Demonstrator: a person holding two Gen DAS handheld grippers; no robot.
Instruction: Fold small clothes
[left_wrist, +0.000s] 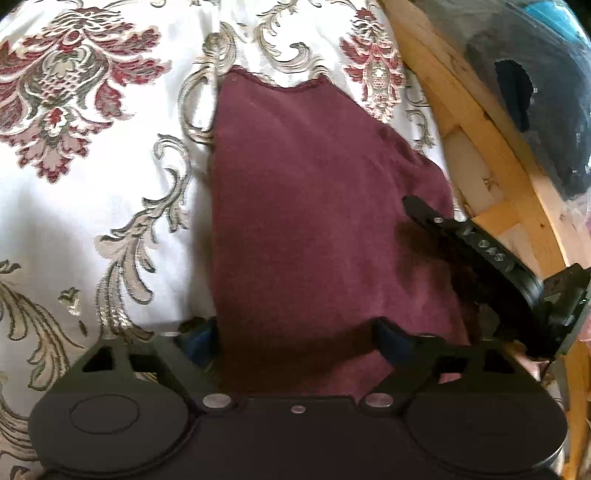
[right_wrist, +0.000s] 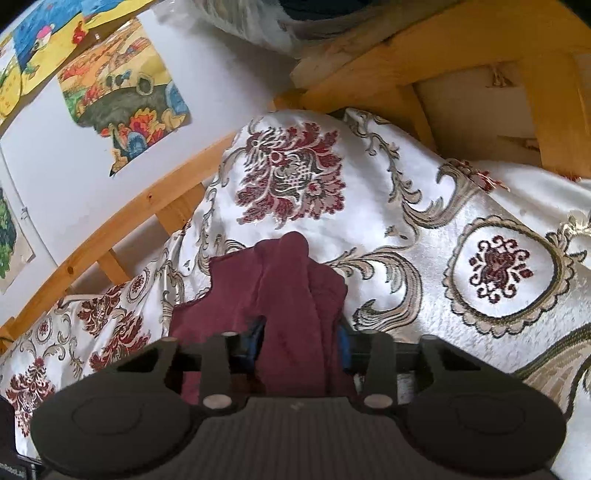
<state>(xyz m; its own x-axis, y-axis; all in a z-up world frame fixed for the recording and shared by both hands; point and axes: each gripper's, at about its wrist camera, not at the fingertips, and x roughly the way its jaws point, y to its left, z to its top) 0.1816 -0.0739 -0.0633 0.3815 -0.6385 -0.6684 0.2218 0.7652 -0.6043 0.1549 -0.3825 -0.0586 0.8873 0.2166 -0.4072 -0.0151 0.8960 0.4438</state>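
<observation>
While the left gripper (left_wrist: 295, 332) tilts down over the near edge of the maroon garment (left_wrist: 314, 192), its jaws stand wide w/ the cloth between them; pads don't press, so it's released. The right gripper (right_wrist: 301, 339) points at a shallower angle and is clenched on a bunched fold of the same garment, blue pads squeezing both sides of the wad. In the left wrist view it reaches in from the right, fingers over the garment's right edge.

Garment: soft fuzzy knit, matte, w/ a thin stitched hem along the far edge; it lies mostly flat near the bedspread's (left_wrist: 110, 177) edge by the wooden frame (left_wrist: 491, 155). Bedspread is shiny white satin-like fabric w/ woven red & beige damask scrolls. Frame: pale pine slats. Colourful paper drawings (right_wrist: 122, 92) hang on the white wall.
</observation>
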